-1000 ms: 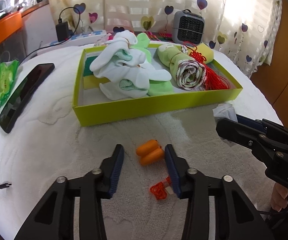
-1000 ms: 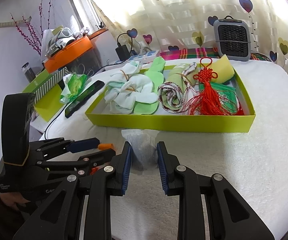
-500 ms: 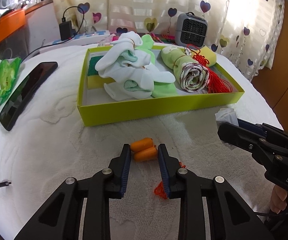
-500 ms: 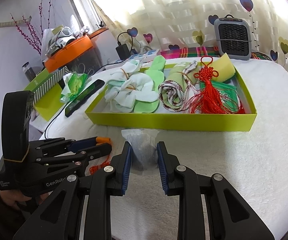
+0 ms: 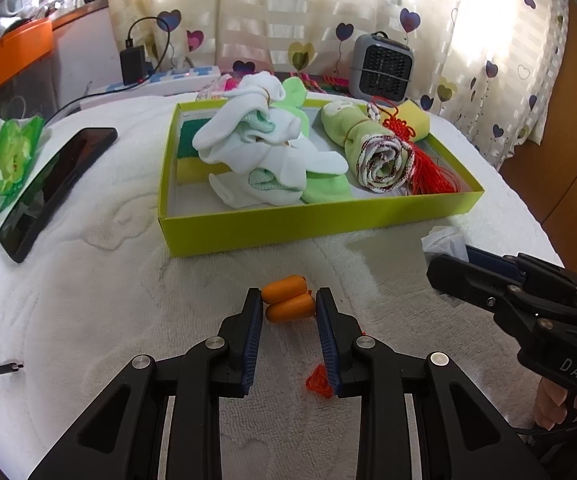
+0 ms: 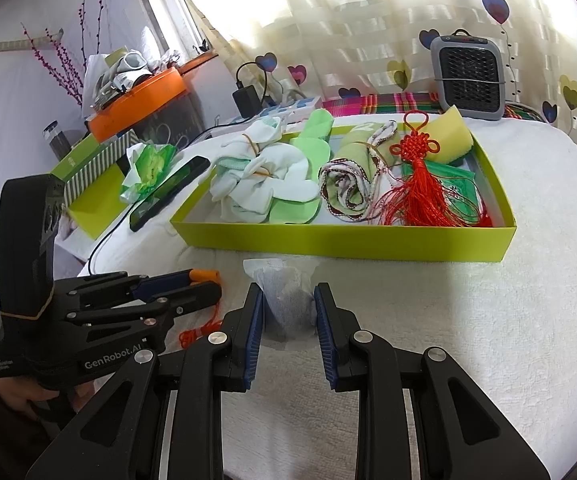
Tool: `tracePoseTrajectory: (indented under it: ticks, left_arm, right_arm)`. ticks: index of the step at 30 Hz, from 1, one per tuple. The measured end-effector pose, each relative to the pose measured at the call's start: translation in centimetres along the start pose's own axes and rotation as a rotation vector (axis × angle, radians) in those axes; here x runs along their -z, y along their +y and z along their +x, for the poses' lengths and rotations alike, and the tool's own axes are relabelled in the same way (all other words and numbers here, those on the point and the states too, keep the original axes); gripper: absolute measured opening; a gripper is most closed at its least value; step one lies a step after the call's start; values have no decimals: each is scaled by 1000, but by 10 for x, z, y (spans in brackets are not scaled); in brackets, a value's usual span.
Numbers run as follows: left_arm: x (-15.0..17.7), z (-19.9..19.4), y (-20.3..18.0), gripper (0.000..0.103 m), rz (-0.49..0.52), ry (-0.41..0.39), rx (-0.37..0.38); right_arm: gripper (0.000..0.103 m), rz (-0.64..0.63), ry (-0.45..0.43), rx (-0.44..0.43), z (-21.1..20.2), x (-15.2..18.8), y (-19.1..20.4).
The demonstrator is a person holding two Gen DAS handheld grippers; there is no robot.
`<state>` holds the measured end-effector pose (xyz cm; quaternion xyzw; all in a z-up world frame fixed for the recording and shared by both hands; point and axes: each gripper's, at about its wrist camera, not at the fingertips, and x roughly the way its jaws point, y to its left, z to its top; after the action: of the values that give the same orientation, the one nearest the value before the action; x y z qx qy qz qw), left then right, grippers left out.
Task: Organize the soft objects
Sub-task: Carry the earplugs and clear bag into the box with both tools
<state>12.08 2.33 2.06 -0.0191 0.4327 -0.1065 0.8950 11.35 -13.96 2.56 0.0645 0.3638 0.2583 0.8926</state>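
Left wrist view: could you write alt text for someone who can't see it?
The left gripper is shut on a pair of orange earplugs lying on a white towel. Behind sits a lime-green tray holding white socks, a rolled cloth and a red tassel.

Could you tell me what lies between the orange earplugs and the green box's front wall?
Only bare white towel: the left wrist view shows nothing between the orange earplugs and the green box.

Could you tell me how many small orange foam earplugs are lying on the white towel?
2. Both small orange foam earplugs sit side by side between the left gripper's blue pads: the farther one towards the yellow-green tray, the nearer one just behind it. None seems hidden.
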Motion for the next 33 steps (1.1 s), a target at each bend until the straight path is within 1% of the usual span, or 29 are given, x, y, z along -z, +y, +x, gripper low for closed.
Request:
tracePoseTrajectory:
  ticks: [9,18,33]
  left_arm:
    - [-6,-10,-3,25,-4,-29,24]
    - [-23,-25,-8,25,0,-76,50]
    - [-47,-43,-15,25,27,-149,50]
  right_arm:
    - [27,-4,-10,5,-5,-3,1]
    - [27,-6,-37,8,-16,-11,2]
    - [27,-6,-96,24,-33,-31,-4]
